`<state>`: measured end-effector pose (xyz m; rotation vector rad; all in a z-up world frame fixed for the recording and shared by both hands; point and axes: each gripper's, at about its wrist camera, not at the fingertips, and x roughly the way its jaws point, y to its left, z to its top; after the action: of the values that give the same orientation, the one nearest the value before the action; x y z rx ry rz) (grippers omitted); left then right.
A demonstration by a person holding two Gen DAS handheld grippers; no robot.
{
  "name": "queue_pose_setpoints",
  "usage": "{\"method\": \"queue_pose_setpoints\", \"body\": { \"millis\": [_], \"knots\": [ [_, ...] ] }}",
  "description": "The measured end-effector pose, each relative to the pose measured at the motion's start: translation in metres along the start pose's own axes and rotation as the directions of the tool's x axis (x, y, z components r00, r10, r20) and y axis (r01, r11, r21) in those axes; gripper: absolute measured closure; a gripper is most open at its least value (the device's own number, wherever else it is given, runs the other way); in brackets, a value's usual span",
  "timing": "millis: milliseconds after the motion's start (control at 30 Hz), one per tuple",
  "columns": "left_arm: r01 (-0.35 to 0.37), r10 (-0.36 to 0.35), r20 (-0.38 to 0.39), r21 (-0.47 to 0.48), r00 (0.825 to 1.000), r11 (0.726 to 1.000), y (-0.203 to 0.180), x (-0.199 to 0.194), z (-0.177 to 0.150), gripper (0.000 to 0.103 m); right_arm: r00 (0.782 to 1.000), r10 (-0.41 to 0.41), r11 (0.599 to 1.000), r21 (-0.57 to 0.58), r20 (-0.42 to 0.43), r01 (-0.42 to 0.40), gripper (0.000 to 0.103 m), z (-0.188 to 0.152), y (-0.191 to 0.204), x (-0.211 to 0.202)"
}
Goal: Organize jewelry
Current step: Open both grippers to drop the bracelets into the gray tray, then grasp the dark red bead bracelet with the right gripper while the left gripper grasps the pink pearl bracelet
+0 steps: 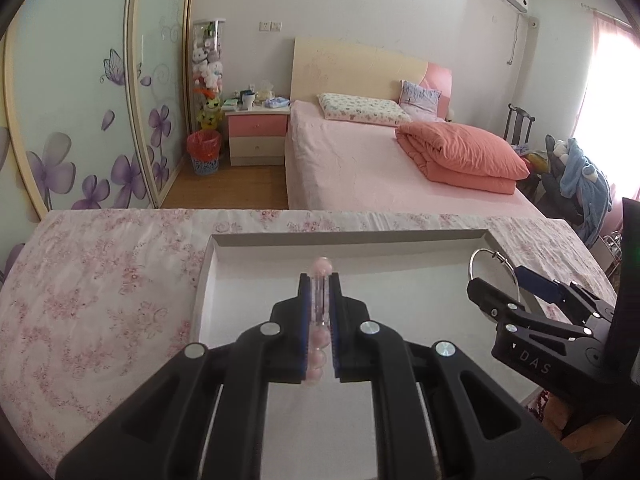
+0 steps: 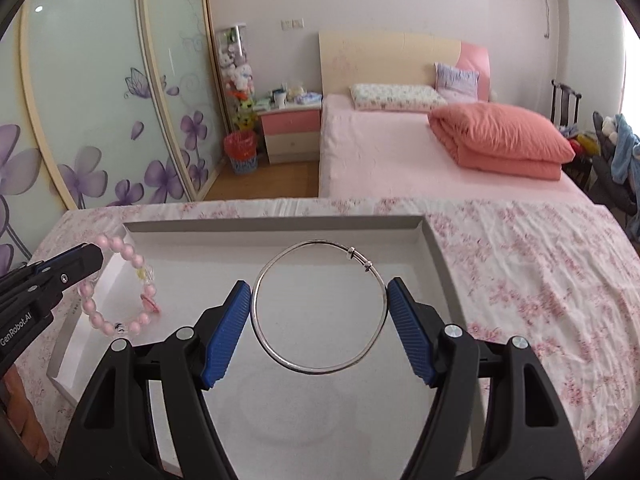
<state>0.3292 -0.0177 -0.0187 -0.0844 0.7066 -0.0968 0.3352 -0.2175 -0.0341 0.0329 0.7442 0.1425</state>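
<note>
My left gripper [image 1: 319,280] is shut on a pink bead bracelet [image 1: 320,344] and holds it above the left part of a white tray [image 1: 348,238]. From the right wrist view the pink bracelet [image 2: 132,258] hangs as a loop from the left gripper [image 2: 94,254] over the tray's left side. My right gripper [image 2: 319,290] is shut on a thin silver bangle [image 2: 264,344], its blue pads pressing the ring from both sides above the tray [image 2: 276,224]. In the left wrist view the right gripper [image 1: 496,280] holds the silver bangle [image 1: 480,254] at the tray's right side.
The tray lies on a table under a pink floral cloth [image 2: 540,280]. Beyond the table's far edge stand a pink bed [image 1: 380,160], a nightstand [image 1: 258,136], a red bin [image 1: 204,152] and a flower-patterned wardrobe [image 1: 80,120].
</note>
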Motion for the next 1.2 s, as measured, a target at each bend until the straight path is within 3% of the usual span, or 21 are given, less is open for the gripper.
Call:
{"method": "queue_pose_setpoints", "body": {
  "millis": [100,200,633,967,1200],
  "knots": [
    [-0.009,0.009,0.000,-0.013,1.000,1.000,0.001,0.008,0.001,0.090,0.999,0.010,1.000,0.018,-0.042,-0.009,0.032,0.000,-0.004,0.010],
    [-0.012,0.013,0.015,-0.024,1.000,1.000,0.005,0.005,0.000,0.070,1.000,0.020,0.999,0.031,-0.012,-0.020,0.022,-0.002,-0.009,0.000],
    [-0.061,0.064,0.051,-0.043,0.997,0.997,0.025,-0.035,-0.016,0.057,0.997,0.004,0.998,0.062,0.076,-0.009,0.021,-0.006,-0.027,-0.046],
    [-0.042,0.043,0.039,-0.015,0.998,0.999,0.034,-0.097,-0.077,0.049,0.996,0.006,0.999,0.037,0.091,-0.009,0.021,-0.054,-0.045,-0.099],
    [-0.015,0.015,0.015,0.018,1.000,1.000,0.026,-0.126,-0.128,0.043,0.999,-0.039,0.999,0.028,-0.011,0.039,0.021,-0.096,-0.065,-0.103]
  ]
}}
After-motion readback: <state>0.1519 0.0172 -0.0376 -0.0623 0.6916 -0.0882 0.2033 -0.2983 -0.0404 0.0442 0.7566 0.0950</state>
